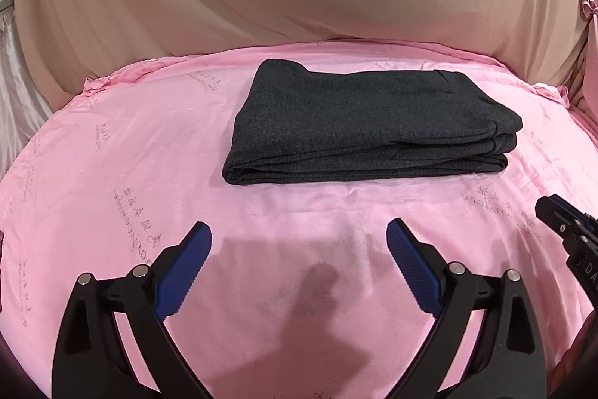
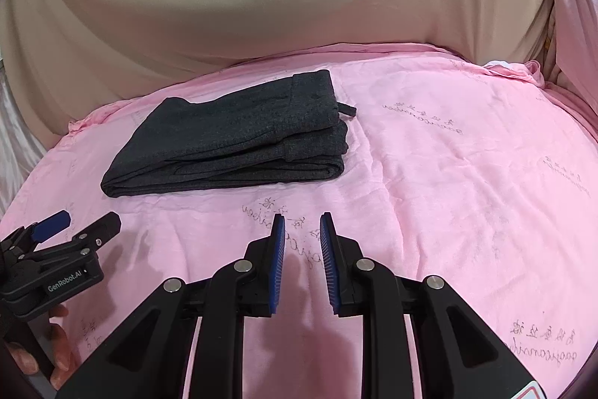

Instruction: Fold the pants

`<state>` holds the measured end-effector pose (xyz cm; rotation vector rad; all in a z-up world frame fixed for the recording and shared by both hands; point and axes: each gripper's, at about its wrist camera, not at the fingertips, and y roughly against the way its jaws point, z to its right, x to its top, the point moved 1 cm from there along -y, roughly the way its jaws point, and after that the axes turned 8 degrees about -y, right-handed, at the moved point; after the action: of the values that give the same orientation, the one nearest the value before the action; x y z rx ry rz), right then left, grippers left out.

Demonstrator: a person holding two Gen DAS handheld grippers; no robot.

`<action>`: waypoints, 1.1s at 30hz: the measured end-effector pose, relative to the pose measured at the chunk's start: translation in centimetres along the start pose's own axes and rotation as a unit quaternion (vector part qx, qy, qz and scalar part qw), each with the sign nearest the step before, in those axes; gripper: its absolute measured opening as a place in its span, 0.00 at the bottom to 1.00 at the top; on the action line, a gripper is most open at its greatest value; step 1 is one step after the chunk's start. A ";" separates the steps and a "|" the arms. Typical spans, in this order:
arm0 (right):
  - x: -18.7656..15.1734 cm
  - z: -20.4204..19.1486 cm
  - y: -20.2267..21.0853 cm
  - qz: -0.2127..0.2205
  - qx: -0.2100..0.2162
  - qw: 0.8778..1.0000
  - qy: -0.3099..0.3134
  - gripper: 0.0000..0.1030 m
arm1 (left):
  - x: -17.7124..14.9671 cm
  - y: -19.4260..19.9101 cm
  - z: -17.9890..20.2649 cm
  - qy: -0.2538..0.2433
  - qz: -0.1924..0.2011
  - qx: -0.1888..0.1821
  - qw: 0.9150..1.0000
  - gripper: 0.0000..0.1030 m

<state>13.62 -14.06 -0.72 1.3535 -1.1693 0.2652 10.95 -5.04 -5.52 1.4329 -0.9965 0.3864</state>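
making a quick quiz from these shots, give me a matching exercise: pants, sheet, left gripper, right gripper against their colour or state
Things:
1. pants
2. sheet
3. left gripper
4. right gripper

States:
A. jaws nearly together, nothing between them
B. dark grey, folded into a stack
C. jaws spread wide, nothing between them
D. pink, spread under everything

Pairs: 1-B, 2-D, 3-C, 4-A
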 end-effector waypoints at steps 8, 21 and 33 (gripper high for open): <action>-0.2 -0.4 0.2 0.009 -0.010 1.000 0.013 0.27 | -0.1 -0.5 0.3 -0.004 -0.008 0.007 1.000 0.90; -0.2 -0.6 0.3 0.013 -0.015 1.000 0.020 0.29 | -0.2 -1.1 -1.0 0.027 -0.017 -0.014 0.999 0.90; -0.3 -0.5 0.2 0.014 -0.017 0.999 0.024 0.33 | -0.3 -0.1 0.1 0.011 0.015 -0.020 1.000 0.96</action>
<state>13.59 -13.49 -0.69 1.2961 -1.1483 0.2947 10.85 -5.04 -5.85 1.3775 -1.0038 0.4007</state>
